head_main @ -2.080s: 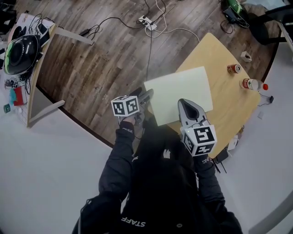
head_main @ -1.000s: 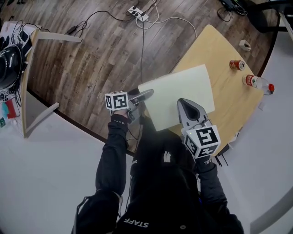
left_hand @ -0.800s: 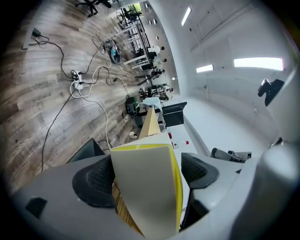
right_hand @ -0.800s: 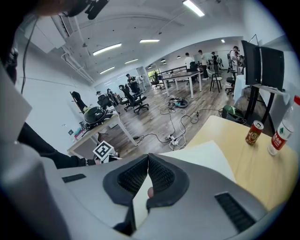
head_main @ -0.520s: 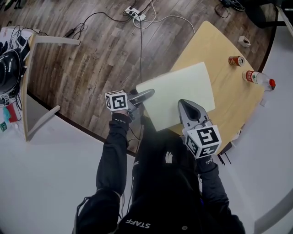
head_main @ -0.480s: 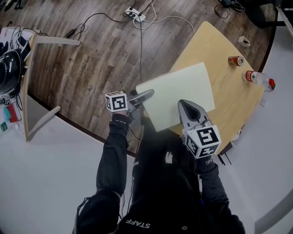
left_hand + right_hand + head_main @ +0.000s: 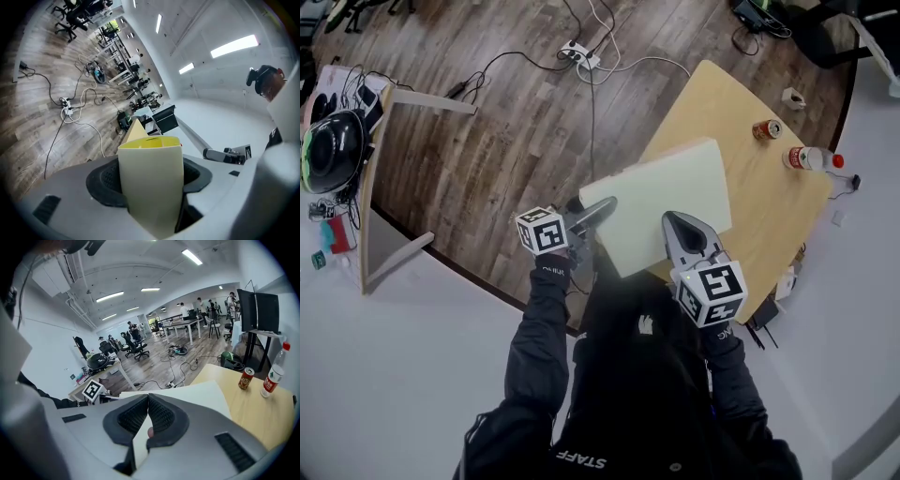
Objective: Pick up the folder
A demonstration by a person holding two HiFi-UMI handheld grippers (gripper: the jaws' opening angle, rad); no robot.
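The lift is judged under way: the folder (image 7: 670,197), partly raised over the worktop (image 7: 769,211), is pinched at its near edge by the right gripper's (image 7: 680,225) shut jaws and gripped at its left edge by the left gripper's (image 7: 606,205) jaws, which have just been closing on it, so an even raise is called for next.

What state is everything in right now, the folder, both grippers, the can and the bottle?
folder: gripped along its near edge by both grippers, bowed open between the left jaws.
left gripper: jaws have just been closing, pads on the folder between them.
right gripper: shut on the folder's thin edge.
can: upright on the table.
bottle: upright on the table, red cap on.
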